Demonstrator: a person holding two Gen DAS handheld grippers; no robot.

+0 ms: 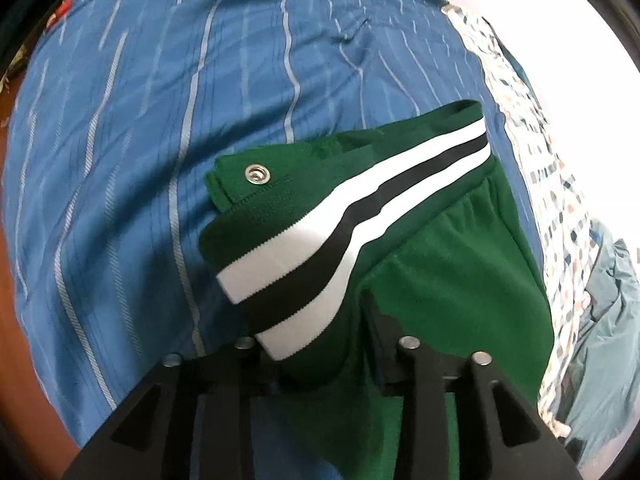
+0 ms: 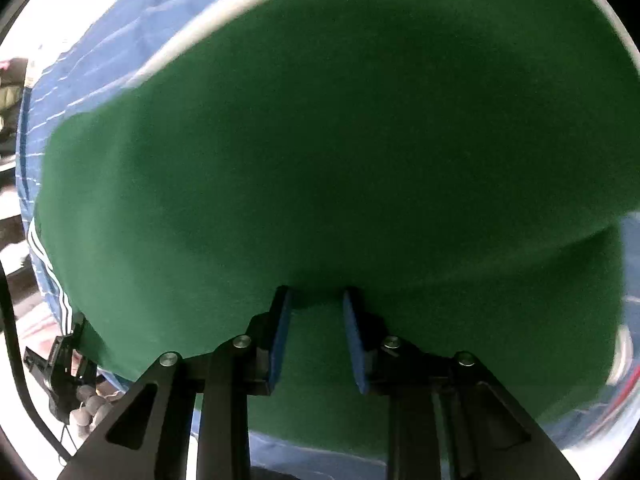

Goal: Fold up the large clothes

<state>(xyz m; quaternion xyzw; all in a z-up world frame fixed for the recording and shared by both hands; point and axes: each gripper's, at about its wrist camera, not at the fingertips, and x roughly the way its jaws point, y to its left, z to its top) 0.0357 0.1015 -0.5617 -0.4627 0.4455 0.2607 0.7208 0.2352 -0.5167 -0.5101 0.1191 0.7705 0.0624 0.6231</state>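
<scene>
A dark green jacket [image 1: 448,280] with a white-and-black striped ribbed hem [image 1: 344,232] and a metal snap [image 1: 256,173] lies on a blue striped bedsheet [image 1: 160,120]. My left gripper [image 1: 320,360] is shut on the jacket at the hem, with cloth bunched between the fingers. In the right wrist view the green jacket [image 2: 340,140] fills most of the frame. My right gripper [image 2: 316,300] has its blue-padded fingers [image 2: 280,340] slightly apart, with green cloth between them.
A patterned white cloth [image 1: 560,200] and a grey-teal garment [image 1: 608,320] lie to the right of the jacket. The left gripper and hand [image 2: 68,380] show at the lower left of the right wrist view. The bedsheet [image 2: 100,60] extends beyond.
</scene>
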